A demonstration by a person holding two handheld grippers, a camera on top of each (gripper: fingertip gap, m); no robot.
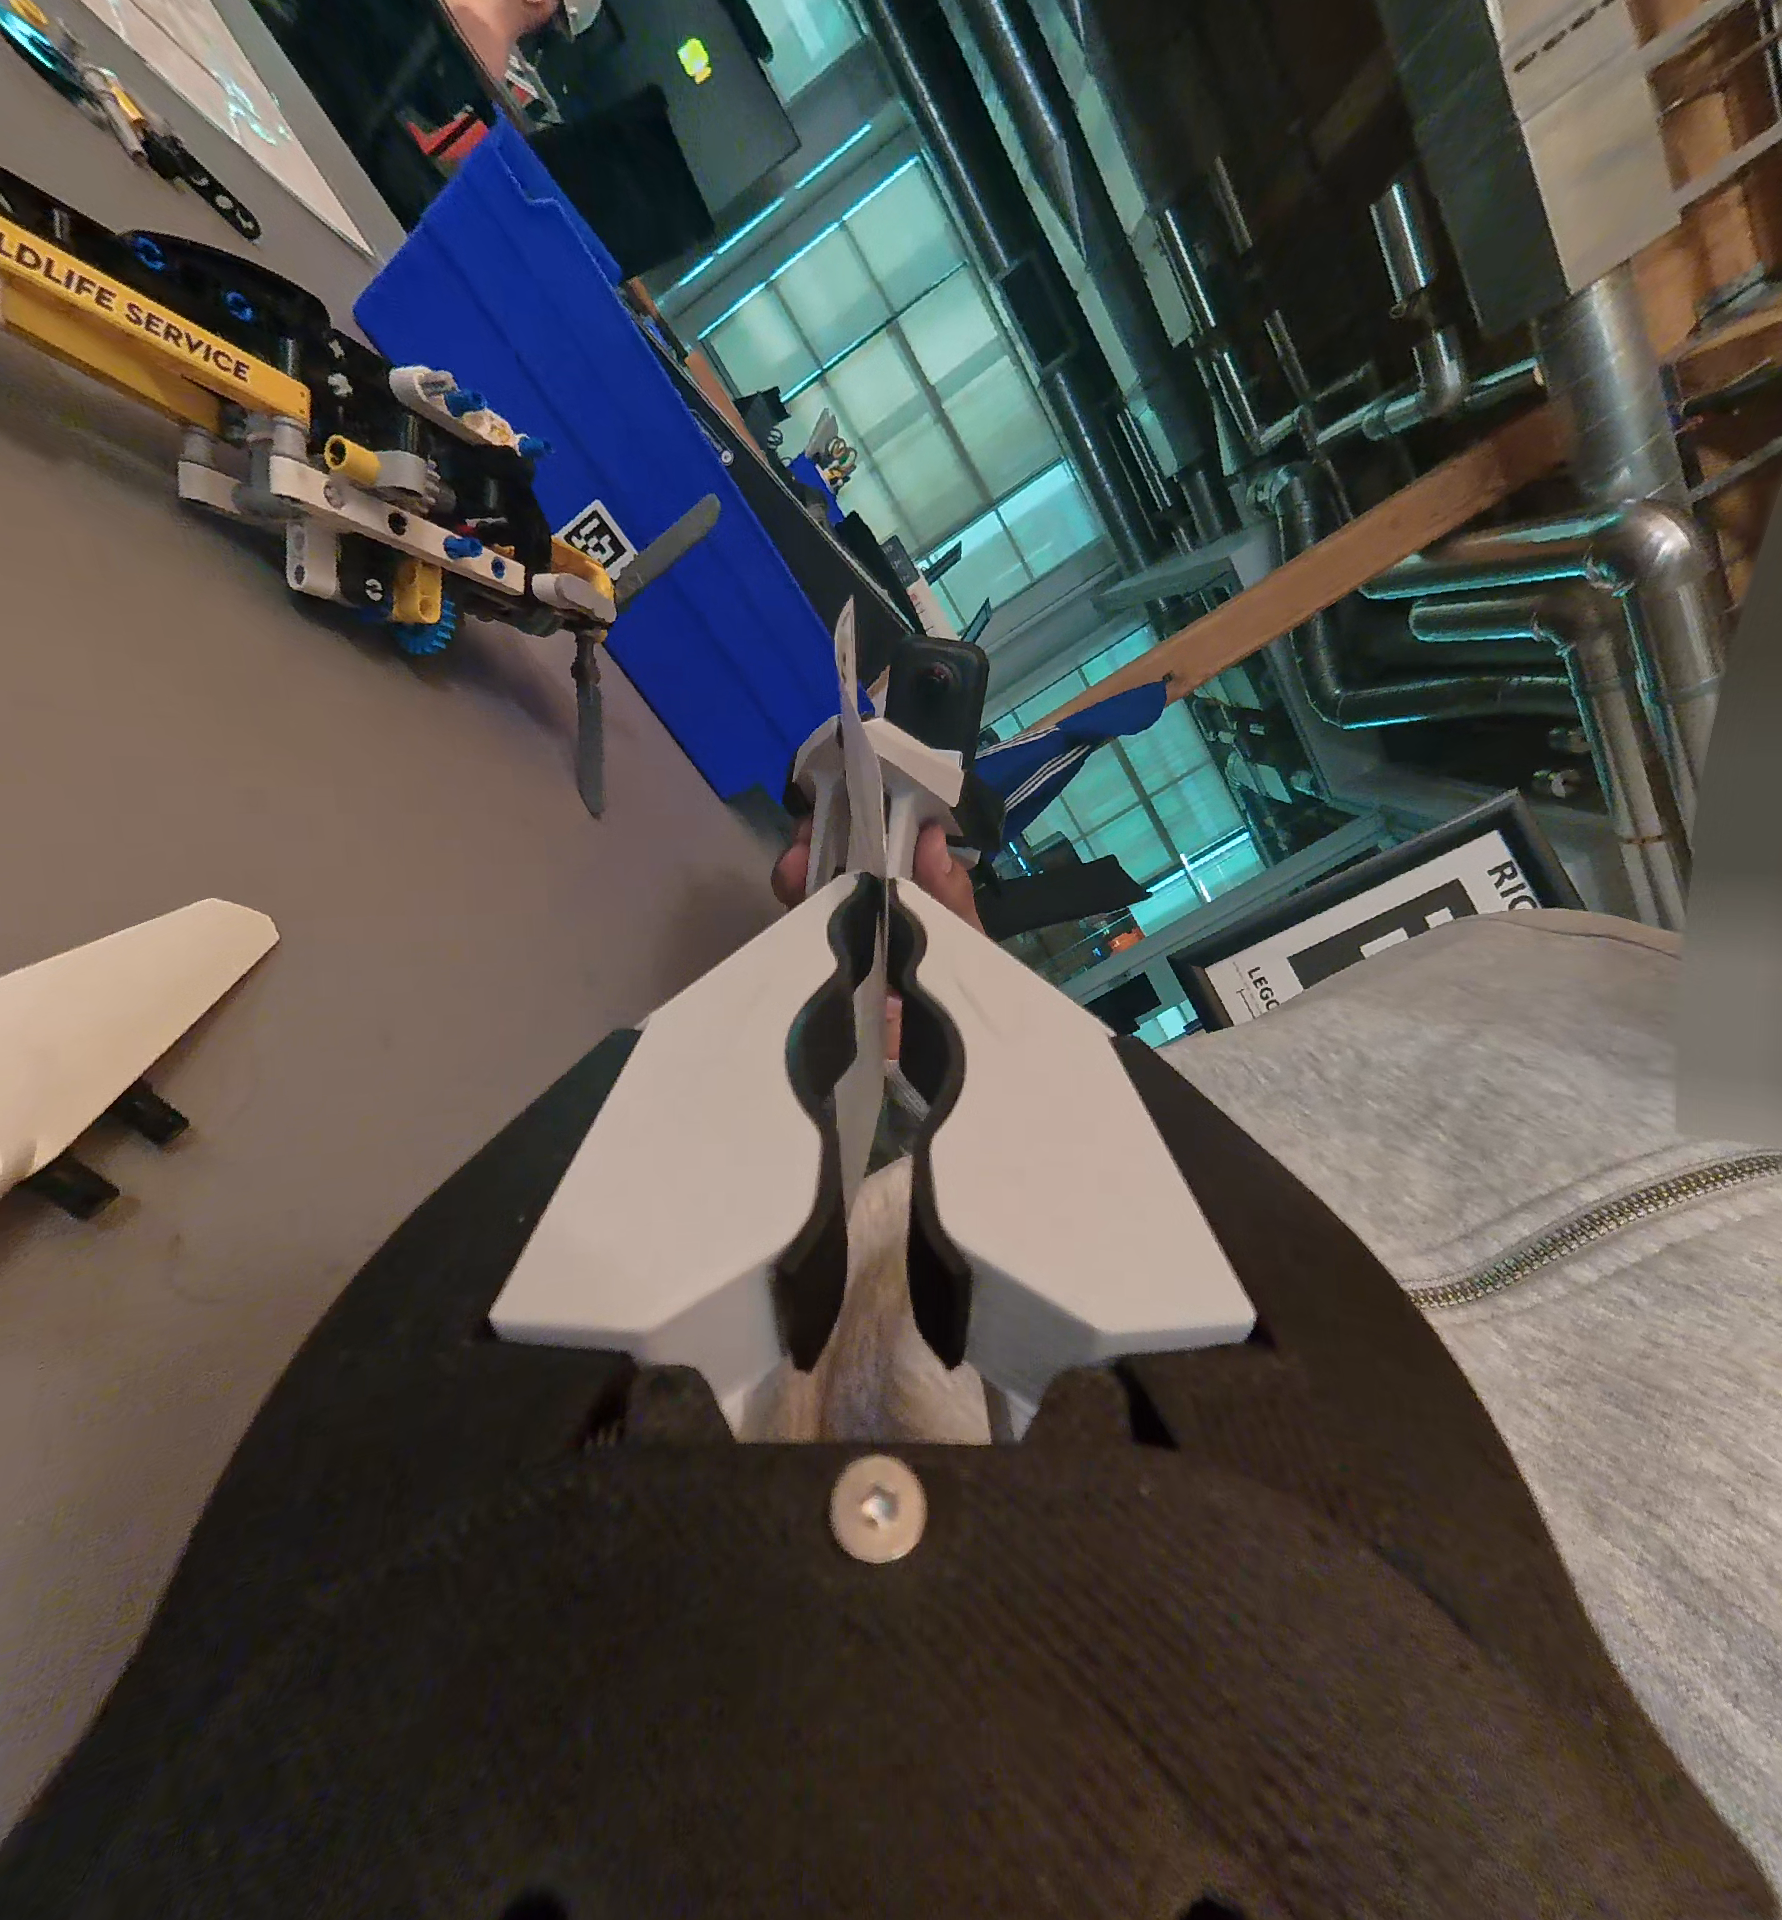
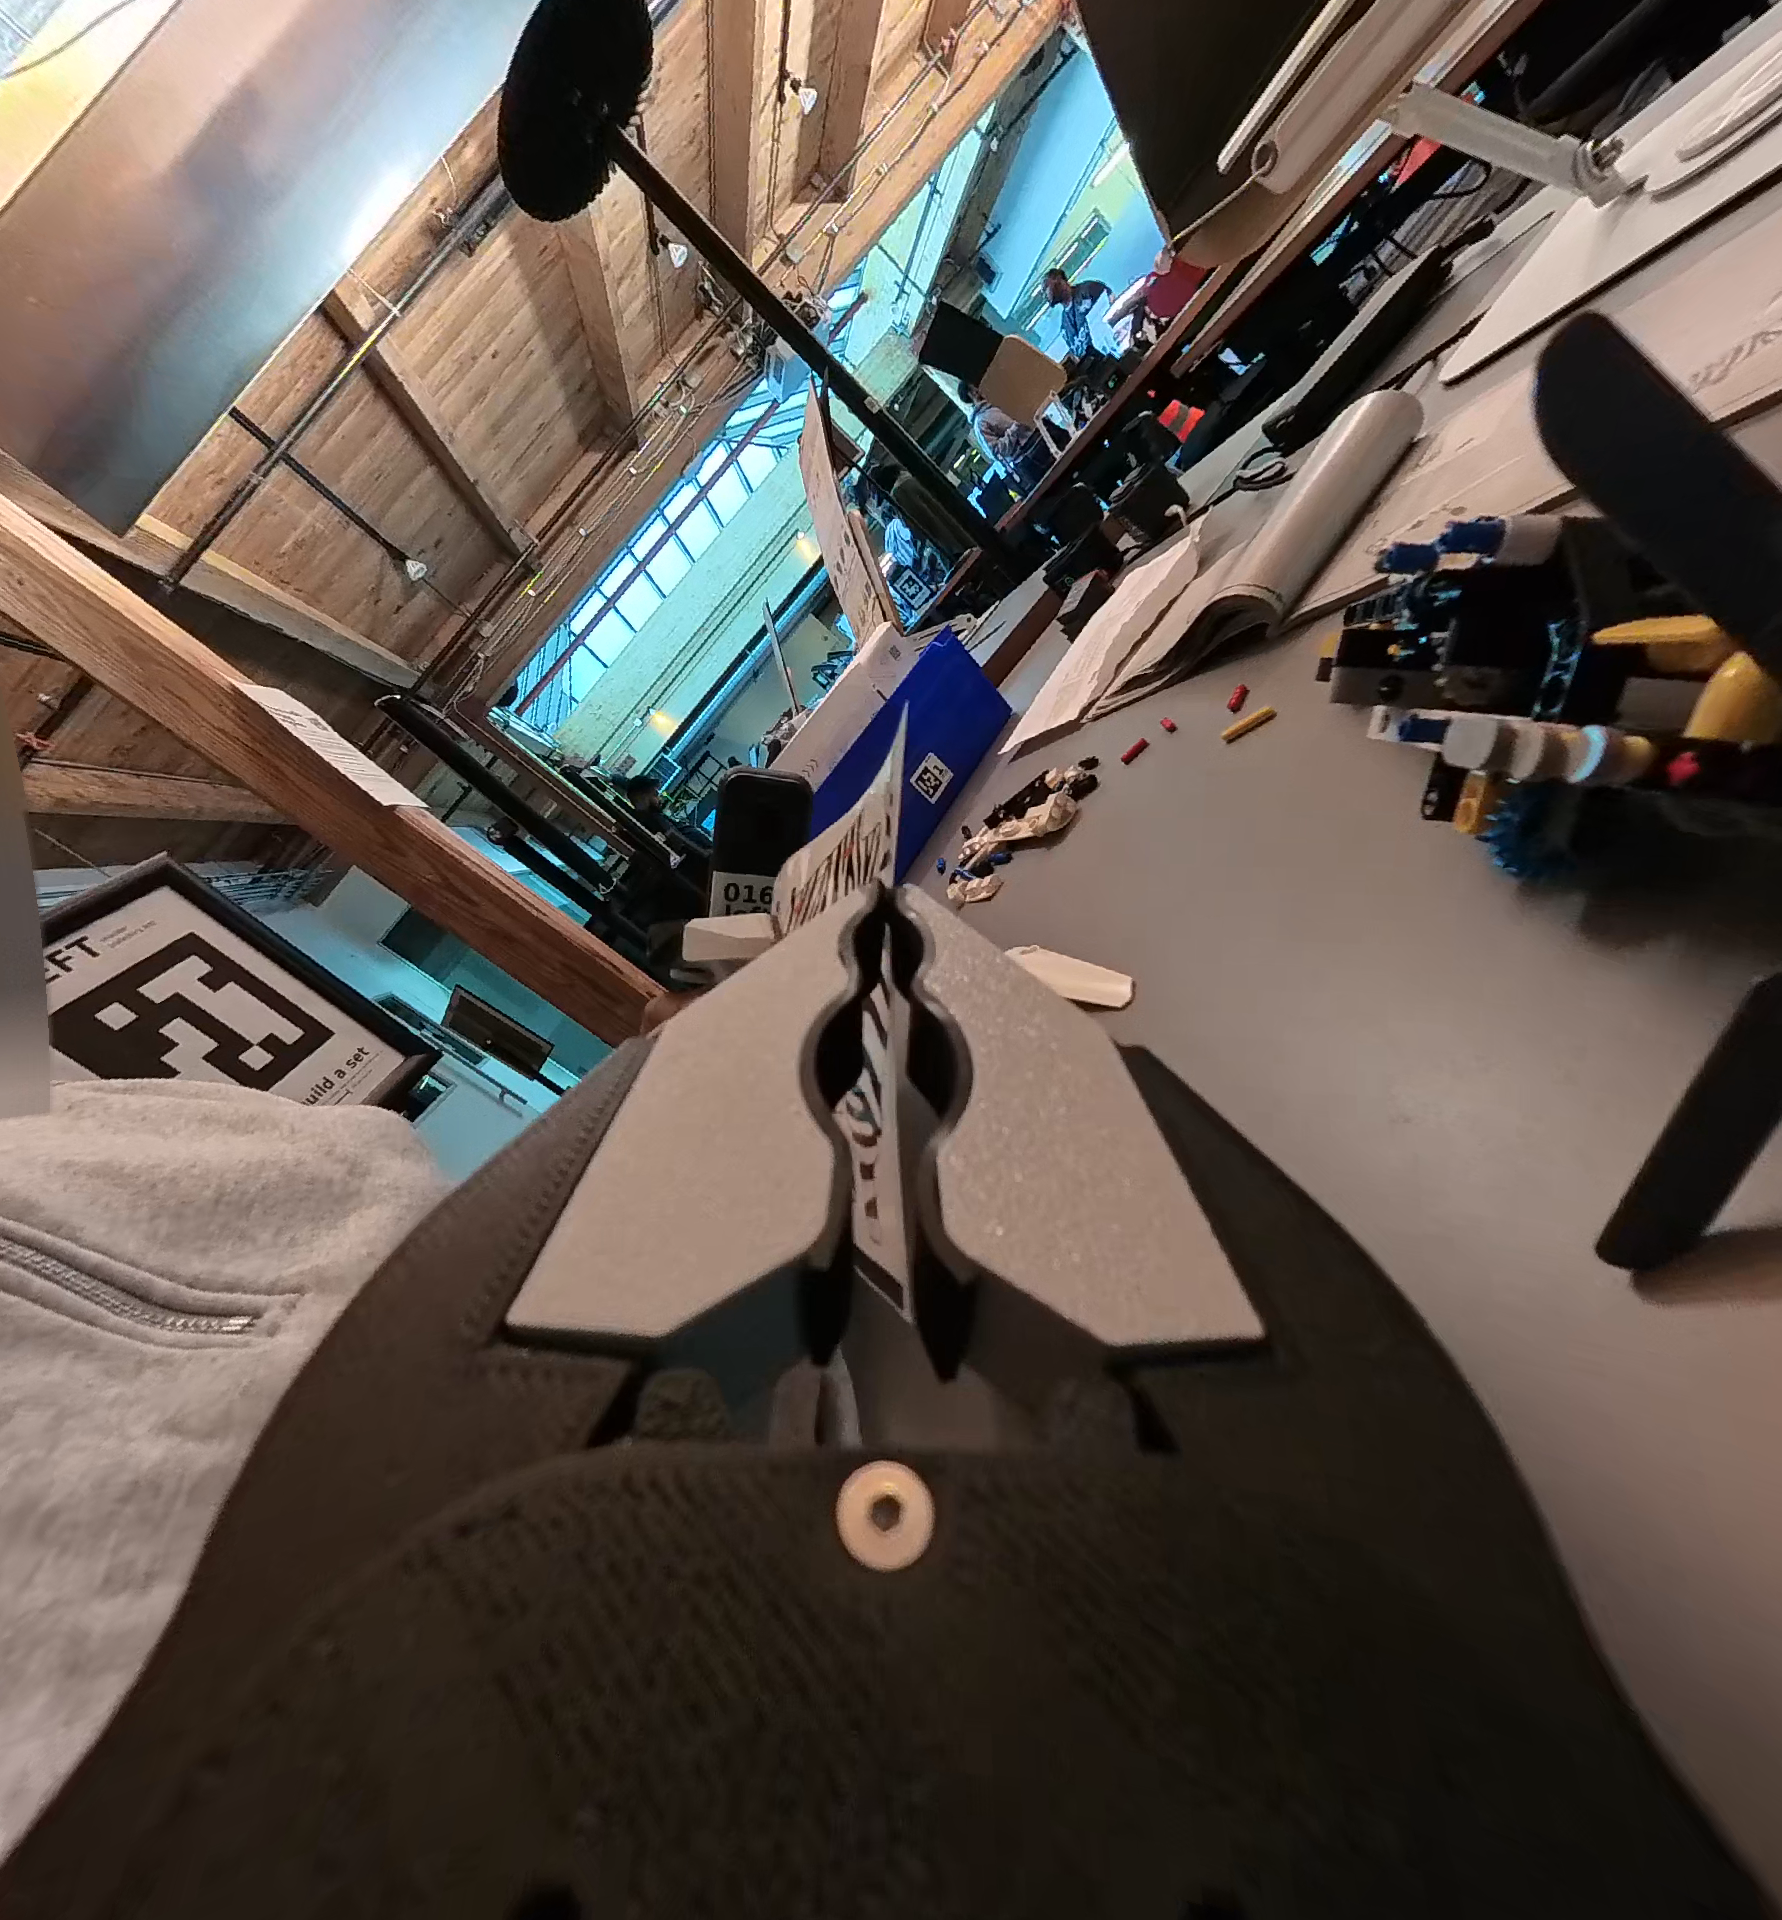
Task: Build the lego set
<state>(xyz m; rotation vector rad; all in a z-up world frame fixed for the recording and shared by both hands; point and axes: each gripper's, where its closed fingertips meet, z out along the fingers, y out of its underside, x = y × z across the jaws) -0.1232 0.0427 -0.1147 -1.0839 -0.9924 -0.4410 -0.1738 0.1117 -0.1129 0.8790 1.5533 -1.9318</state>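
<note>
Both grippers are raised off the table and face each other. My left gripper (image 1: 882,894) is shut on a thin white sticker sheet (image 1: 859,727), seen edge-on. My right gripper (image 2: 887,904) is shut on the same sheet (image 2: 871,1122), whose black print shows between its fingers. Each gripper shows just beyond the other: the right one in the left wrist view (image 1: 892,779), the left one in the right wrist view (image 2: 731,935). The yellow and black lego model (image 1: 347,468) lies on the grey table; it also shows in the right wrist view (image 2: 1552,686) with black rotor blades (image 2: 1697,520).
A white wing part (image 1: 66,1049) lies on the table at left. A blue bin (image 1: 596,436) stands behind the model. An open instruction booklet (image 2: 1230,592) and several loose small pieces (image 2: 1022,821) lie on the table. A grey sleeve (image 1: 1489,1195) is close by. Tip to tip, the grippers are about 9 cm apart.
</note>
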